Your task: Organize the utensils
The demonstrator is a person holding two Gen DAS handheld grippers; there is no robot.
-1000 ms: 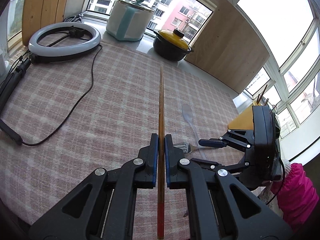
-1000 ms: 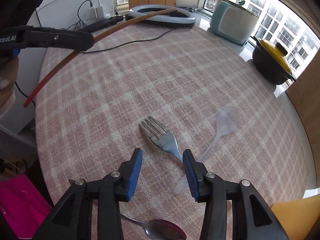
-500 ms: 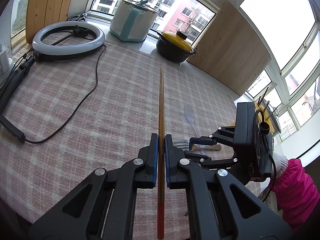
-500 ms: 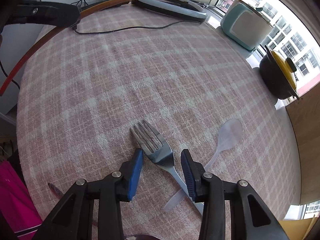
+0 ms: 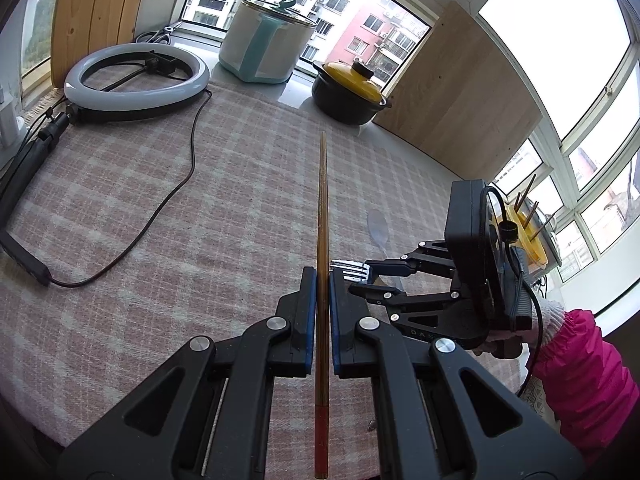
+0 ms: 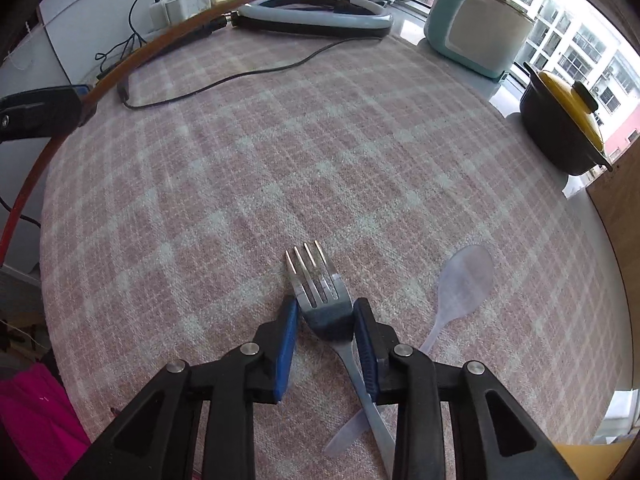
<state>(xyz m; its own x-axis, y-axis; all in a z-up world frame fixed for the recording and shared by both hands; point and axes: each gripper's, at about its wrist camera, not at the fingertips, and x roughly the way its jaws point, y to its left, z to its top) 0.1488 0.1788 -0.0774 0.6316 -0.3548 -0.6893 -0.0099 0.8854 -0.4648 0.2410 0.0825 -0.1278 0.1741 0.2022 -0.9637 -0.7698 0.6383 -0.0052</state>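
Observation:
My left gripper [image 5: 322,276] is shut on a long wooden chopstick [image 5: 322,208] with a red end and holds it above the table; the chopstick also shows in the right wrist view [image 6: 132,64]. My right gripper [image 6: 325,312] is low over the checked tablecloth [image 6: 320,152], and its blue pads [image 6: 289,320] touch both sides of a metal fork [image 6: 320,292] lying there. The fork also shows in the left wrist view [image 5: 354,270] between the right gripper's fingers [image 5: 390,270]. A clear plastic spoon [image 6: 460,284] lies right of the fork, its handle crossing under the fork's.
A ring light [image 5: 136,80] with its cable [image 5: 172,200] lies at the far left. A pale green cooker [image 5: 268,46] and a black pot with a yellow lid [image 5: 350,94] stand on the sill. A yellow holder [image 5: 528,236] with sticks is at the far right.
My right gripper has moved down and forward over the fork and narrowed until its pads touch the fork's sides. My left gripper still holds the chopstick, little moved.

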